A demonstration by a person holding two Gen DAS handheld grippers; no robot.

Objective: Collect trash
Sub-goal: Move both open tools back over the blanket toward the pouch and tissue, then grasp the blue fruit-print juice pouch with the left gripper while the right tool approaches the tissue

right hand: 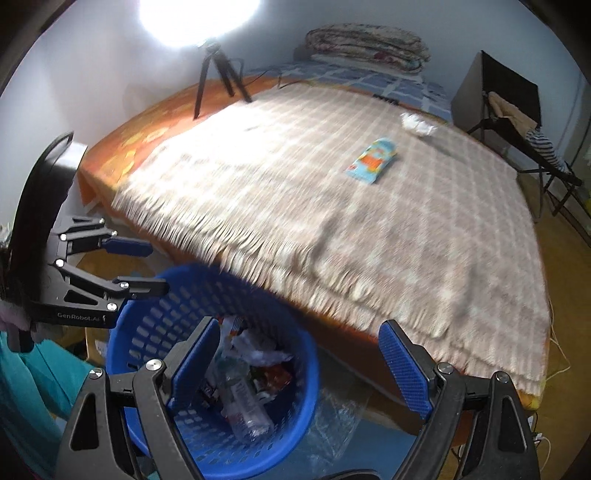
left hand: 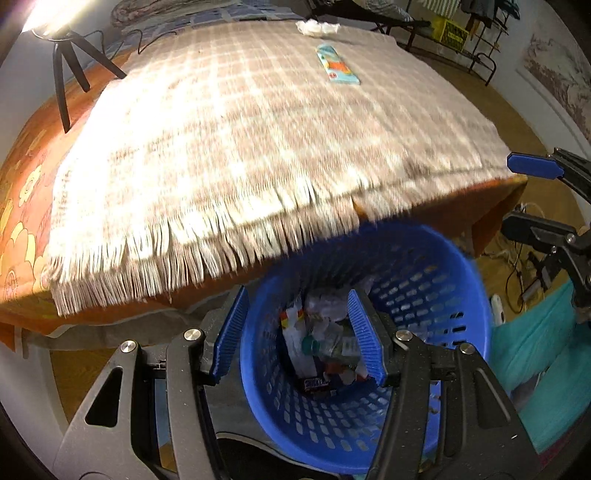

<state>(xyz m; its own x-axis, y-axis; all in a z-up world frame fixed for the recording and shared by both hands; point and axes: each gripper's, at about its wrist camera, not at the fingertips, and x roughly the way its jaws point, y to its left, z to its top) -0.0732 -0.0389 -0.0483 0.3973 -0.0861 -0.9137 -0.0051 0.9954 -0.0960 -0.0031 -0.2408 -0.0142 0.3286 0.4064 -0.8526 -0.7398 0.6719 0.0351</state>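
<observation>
A blue perforated basket [left hand: 424, 295] [right hand: 147, 332] stands on the floor at the bed's near edge, holding a plastic bottle [right hand: 243, 406], wrappers and crumpled paper. My left gripper [left hand: 299, 332] is open and empty right above the basket's mouth. My right gripper [right hand: 299, 365] is open and empty above the basket's right rim. On the checked blanket lie a light-blue and orange packet [left hand: 338, 66] [right hand: 373, 160] and a crumpled white tissue [left hand: 317, 27] [right hand: 417, 123], both far from the grippers.
A bed with a fringed checked blanket [left hand: 240, 147] fills the view. A lamp on a black tripod [right hand: 218, 77] stands at its far left. A folded quilt [right hand: 365, 44] lies at the head. A clear plastic bag [right hand: 332, 424] lies on the floor beside the basket.
</observation>
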